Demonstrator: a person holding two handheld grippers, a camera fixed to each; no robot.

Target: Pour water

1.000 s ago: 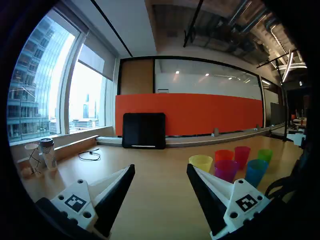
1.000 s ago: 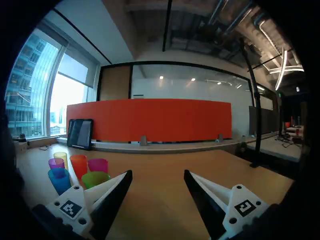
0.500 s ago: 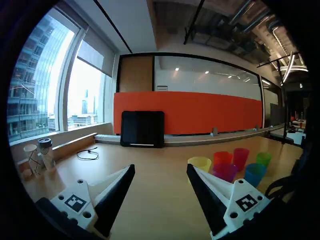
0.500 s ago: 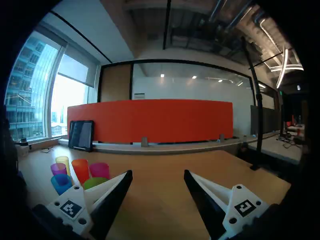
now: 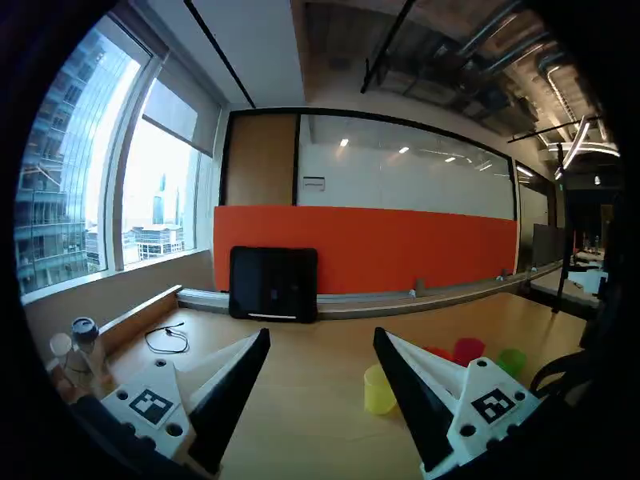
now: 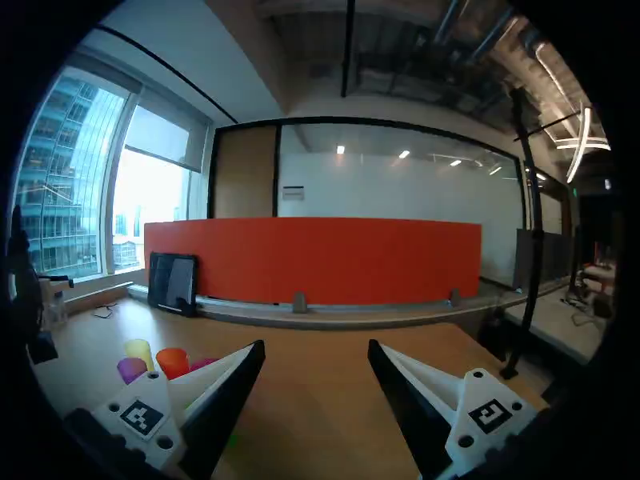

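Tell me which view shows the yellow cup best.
The left gripper view. There the yellow cup stands close and large on the table, one edge behind a finger of the left tongs. The right gripper view shows it smaller and farther off, its lower part partly behind a purple cup.
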